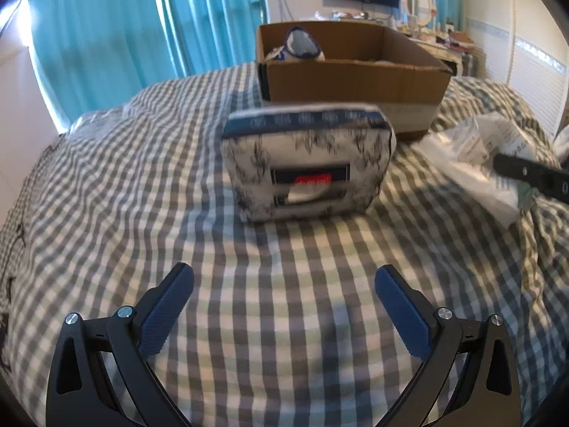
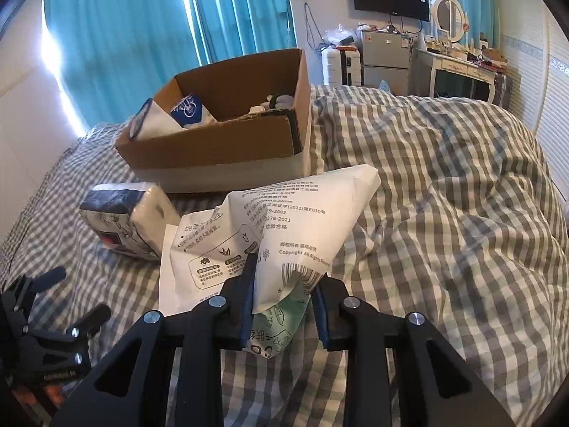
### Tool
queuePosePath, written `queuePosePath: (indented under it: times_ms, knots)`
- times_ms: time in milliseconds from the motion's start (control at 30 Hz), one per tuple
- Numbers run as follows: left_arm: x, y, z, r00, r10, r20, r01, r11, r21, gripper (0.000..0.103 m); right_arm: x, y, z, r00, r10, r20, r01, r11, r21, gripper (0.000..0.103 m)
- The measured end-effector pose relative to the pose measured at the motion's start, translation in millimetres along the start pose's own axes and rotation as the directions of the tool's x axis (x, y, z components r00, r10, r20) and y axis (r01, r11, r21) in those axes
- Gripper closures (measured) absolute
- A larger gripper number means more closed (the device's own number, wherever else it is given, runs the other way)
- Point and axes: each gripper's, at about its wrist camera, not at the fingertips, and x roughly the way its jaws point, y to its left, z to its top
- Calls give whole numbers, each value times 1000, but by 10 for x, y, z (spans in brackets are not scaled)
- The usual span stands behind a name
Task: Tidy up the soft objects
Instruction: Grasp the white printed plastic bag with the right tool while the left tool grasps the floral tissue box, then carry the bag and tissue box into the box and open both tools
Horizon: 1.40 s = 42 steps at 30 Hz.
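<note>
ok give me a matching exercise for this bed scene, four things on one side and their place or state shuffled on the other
Things:
1. left hand-held gripper
2. right hand-held gripper
3. patterned tissue pack
4. cardboard box

Place or state:
A. lies on the checked bedding, in no grip
B. shut on the white printed bag
C. open, holding nothing
D. stands on the bed, soft items inside

Pairs: 1-C, 2-B, 3-A, 4-D
</note>
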Motion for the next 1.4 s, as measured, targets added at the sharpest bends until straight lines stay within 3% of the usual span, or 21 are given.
queuePosePath:
  times_ms: [200, 367, 533, 600, 667, 800, 967, 1100, 1400]
  knots:
    - [14, 88, 329, 998, 40, 52, -45, 995, 91, 0, -30, -8, -15, 1000, 18, -4, -18, 999, 26, 76]
    - [248, 131, 481, 998, 51, 31, -56, 984, 172, 0, -102, 50, 97, 999, 44, 29, -45, 998, 42, 76]
    - [396, 206, 549, 999, -4, 51, -5, 985, 172, 1, -31, 76, 103, 995, 103, -3, -103, 991, 87, 76]
    - [446, 242, 577, 998, -29, 53, 20, 988, 153, 16, -14, 89, 82, 993, 117, -15, -114, 987, 110, 76]
    - [461, 230, 614, 996, -61, 61, 50, 985, 166, 46, -13, 122, 67, 992, 124, -19, -121, 986, 112, 76]
    - [494, 124, 661, 995, -73, 70, 56, 972, 228, 53, 1, 197, 61, 992, 123, -21, -120, 988, 100, 75]
    - [413, 198, 687, 992, -96, 78, 82, 982, 168, 84, 8, 211, 34, 992, 121, -32, -117, 988, 96, 75]
    - [297, 281, 651, 989, -114, 98, 104, 990, 99, 90, -42, 192, 21, 993, 114, -20, -112, 989, 92, 75]
    - [-177, 215, 623, 987, -116, 109, 107, 990, 88, 93, -336, 159, 119, 994, 101, 31, -103, 992, 70, 75]
